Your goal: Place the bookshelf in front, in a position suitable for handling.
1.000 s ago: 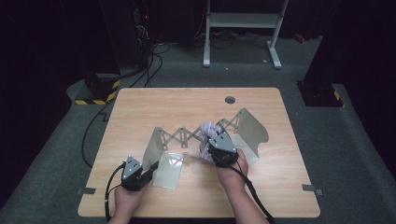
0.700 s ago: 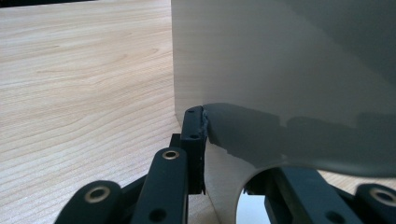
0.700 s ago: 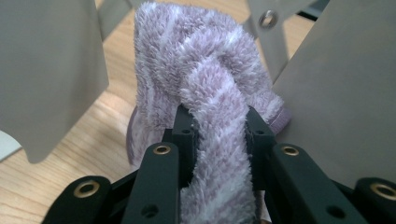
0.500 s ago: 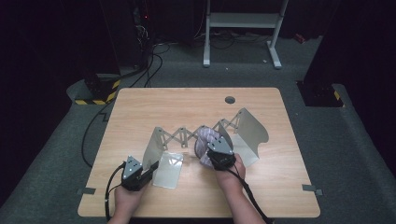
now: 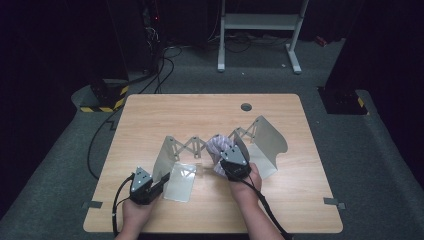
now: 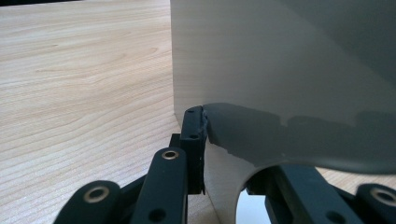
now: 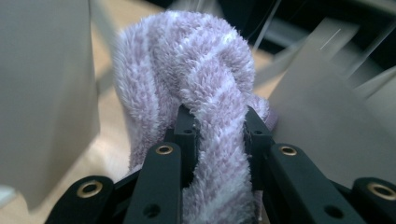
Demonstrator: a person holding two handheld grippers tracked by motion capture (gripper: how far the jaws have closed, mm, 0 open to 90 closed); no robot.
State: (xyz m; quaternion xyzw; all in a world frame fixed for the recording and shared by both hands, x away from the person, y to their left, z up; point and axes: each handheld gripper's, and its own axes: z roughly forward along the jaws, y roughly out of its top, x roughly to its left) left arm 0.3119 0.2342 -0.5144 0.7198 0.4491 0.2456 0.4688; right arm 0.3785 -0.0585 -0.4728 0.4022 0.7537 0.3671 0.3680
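Because the towel (image 7: 196, 74) is soft, light terry cloth, it will sag and fold, so I judge a thick bunched fold is the best place to grip it. It is fluffy, lilac with white stripes, and sits between the end plates of the metal rack (image 5: 265, 140), near the table's (image 5: 150, 115) middle. The right gripper (image 5: 227, 152) is clamped on the towel. The left gripper (image 5: 159, 181) pinches the rack's near-left plate (image 6: 280, 70).
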